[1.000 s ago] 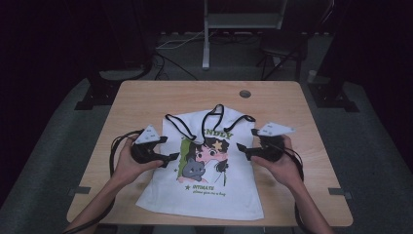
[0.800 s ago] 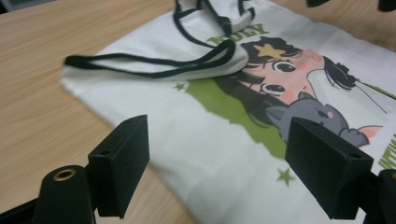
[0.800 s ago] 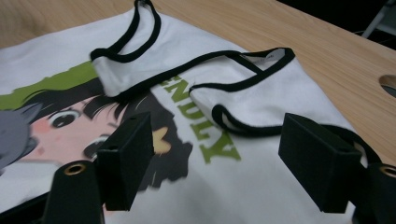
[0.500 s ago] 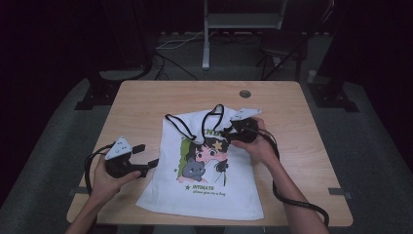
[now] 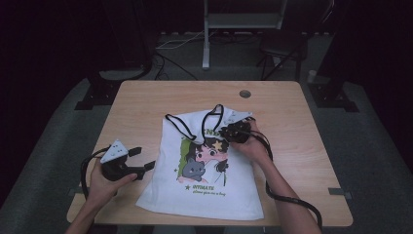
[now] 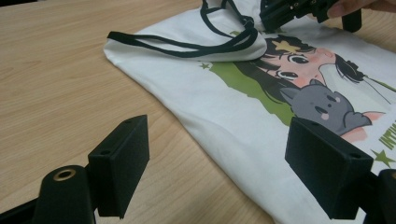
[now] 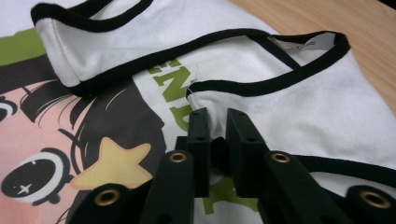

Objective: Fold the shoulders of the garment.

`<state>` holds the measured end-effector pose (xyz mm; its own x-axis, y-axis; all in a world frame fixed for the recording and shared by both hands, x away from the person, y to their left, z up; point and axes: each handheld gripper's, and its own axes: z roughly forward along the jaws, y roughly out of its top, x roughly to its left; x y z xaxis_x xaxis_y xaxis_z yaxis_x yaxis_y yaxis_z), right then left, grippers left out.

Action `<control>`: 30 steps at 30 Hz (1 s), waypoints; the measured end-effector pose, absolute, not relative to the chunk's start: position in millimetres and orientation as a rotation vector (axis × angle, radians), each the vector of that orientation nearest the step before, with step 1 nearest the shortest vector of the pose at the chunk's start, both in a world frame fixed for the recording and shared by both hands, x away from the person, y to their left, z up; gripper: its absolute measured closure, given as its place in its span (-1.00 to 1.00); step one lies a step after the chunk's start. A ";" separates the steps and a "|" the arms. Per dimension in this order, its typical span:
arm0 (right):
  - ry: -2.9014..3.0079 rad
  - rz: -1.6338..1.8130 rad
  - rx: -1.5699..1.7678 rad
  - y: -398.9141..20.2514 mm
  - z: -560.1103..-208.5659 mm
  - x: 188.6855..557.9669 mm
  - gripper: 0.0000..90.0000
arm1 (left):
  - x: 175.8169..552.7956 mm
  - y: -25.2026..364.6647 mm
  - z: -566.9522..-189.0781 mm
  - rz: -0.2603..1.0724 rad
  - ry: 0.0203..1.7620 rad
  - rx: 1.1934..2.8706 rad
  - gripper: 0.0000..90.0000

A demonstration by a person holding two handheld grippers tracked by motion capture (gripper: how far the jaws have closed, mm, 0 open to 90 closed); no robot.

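Dark floor and black stands ring a light wooden table [image 5: 146, 102] with a round grommet hole [image 5: 245, 93] near its far edge. On it lies a white sleeveless shirt [image 5: 204, 195] trimmed in black, spread flat toward the person's side of the table, its straps [image 5: 178, 126] toward the far side. Its print shows a cartoon girl with a yellow star in her dark hair and a grey cat, on a green panel; below them the high view gives green lettering that seems to read "INTIMATE" with a smaller line under it (too small to make out). In the right gripper view green letters "END" run along the neckline, partly covered by a folded strap, and a small white tag sits inside the collar, its writing unreadable. The right gripper [image 5: 233, 130] rests on the shirt's upper chest just below the neckline, and its jaws are pressed nearly together with a pinch of white cloth caught between them. The left gripper [image 5: 141, 161] is held by the left hand [image 5: 104, 180] over bare wood just beside the shirt's left edge, jaws spread wide with nothing between them; one jaw hangs over wood, the other over the shirt's margin.
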<state>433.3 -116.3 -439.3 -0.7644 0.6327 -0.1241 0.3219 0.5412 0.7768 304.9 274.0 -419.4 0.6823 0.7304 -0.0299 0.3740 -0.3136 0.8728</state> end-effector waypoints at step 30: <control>2.456 1.183 0.716 -114.7 -435.4 393.8 0.06 | 326.5 269.0 -423.4 0.442 0.890 1.918 -0.52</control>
